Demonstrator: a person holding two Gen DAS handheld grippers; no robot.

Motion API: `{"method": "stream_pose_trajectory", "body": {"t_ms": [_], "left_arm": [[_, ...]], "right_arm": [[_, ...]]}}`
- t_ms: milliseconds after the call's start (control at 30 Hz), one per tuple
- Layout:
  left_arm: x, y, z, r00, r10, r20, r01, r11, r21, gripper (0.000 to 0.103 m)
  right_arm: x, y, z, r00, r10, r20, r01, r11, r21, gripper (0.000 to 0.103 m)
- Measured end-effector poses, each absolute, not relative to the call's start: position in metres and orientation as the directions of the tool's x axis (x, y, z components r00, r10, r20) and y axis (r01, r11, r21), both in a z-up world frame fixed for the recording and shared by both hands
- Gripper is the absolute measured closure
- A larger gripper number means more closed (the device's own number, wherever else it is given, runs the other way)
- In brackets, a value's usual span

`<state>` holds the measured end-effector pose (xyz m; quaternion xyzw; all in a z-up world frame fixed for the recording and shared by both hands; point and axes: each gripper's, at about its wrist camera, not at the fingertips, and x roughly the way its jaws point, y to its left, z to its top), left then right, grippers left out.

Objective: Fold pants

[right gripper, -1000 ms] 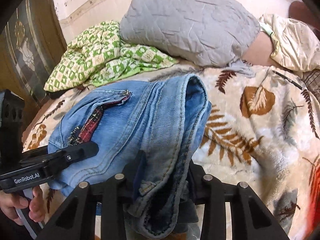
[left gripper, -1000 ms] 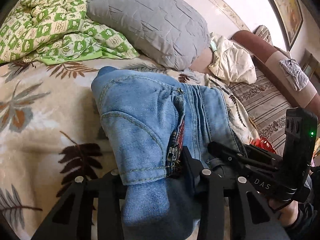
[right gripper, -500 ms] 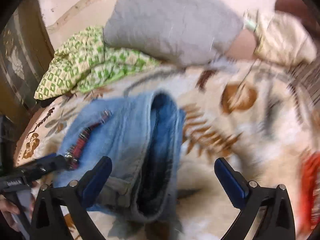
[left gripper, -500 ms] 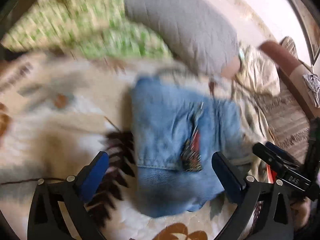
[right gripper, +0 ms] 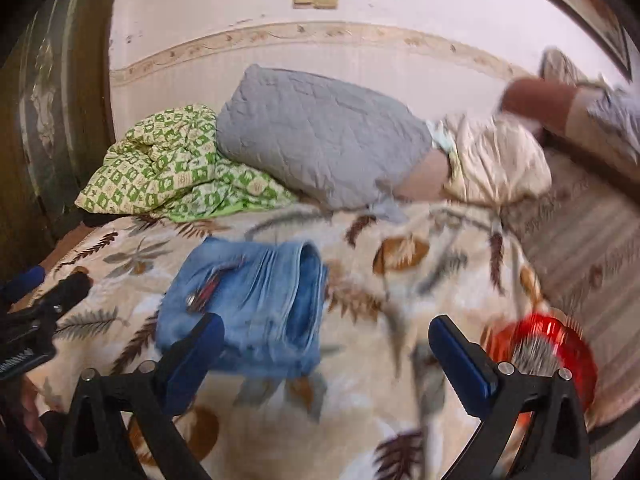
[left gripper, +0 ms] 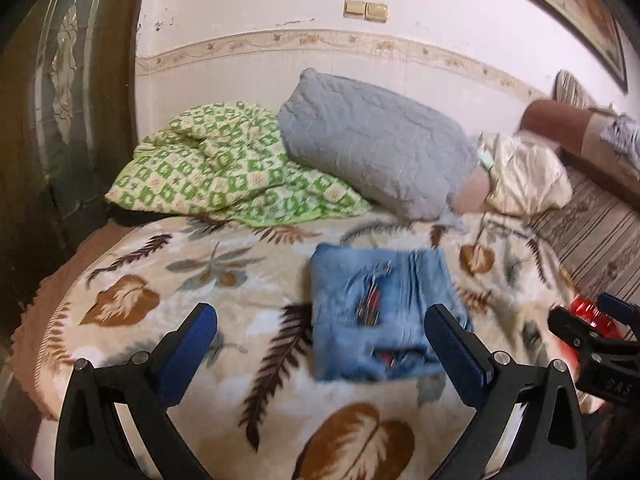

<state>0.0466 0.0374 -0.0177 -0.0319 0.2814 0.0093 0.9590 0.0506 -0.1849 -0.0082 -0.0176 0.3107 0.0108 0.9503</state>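
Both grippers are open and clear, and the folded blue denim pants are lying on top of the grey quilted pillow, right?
Not quite. The folded blue denim pants lie on the leaf-patterned blanket, in front of the grey quilted pillow, not on it; the left wrist view shows this. The left gripper and right gripper are indeed open and clear.

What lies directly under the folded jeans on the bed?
The folded jeans rest on a leaf-print blanket, which shows all around them. The patch beneath them is covered, so anything else there cannot be seen.

Pale wall [left gripper: 248,8] with patterned border, dark carved door [left gripper: 60,100], leaf-print bed [left gripper: 132,304].
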Motion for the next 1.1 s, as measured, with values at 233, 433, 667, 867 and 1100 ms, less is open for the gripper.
{"method": "stream_pose_trajectory", "body": {"t_ms": [233,433,667,867,1100], "left_arm": [[0.034,0.021,-0.028,0.808,0.031,-0.589,-0.041,0.999,-0.003,0.000],[0.032,0.012,-0.027,0.801,0.025,-0.598,-0.034,0.999,-0.003,0.000],[0.032,0.011,-0.028,0.783,0.013,-0.622,-0.027,1.000,-0.013,0.000],[0.033,0.015,-0.020,0.784,-0.047,-0.620,0.001,0.997,-0.076,0.000],[0.030,0.012,-0.022,0.784,-0.031,-0.620,-0.012,0.998,-0.064,0.000]], "right_arm": [[0.028,-0.194,-0.031,0.762,0.007,-0.647,0.017,0.999,0.030,0.000],[0.026,-0.193,-0.023,0.776,0.000,-0.631,0.014,1.000,0.018,0.000],[0.027,-0.192,-0.022,0.774,0.018,-0.633,-0.006,1.000,0.021,0.000],[0.026,-0.191,-0.013,0.792,0.018,-0.610,-0.014,1.000,0.012,0.000],[0.026,-0.189,-0.018,0.784,0.019,-0.621,-0.013,1.000,0.013,0.000]]}}
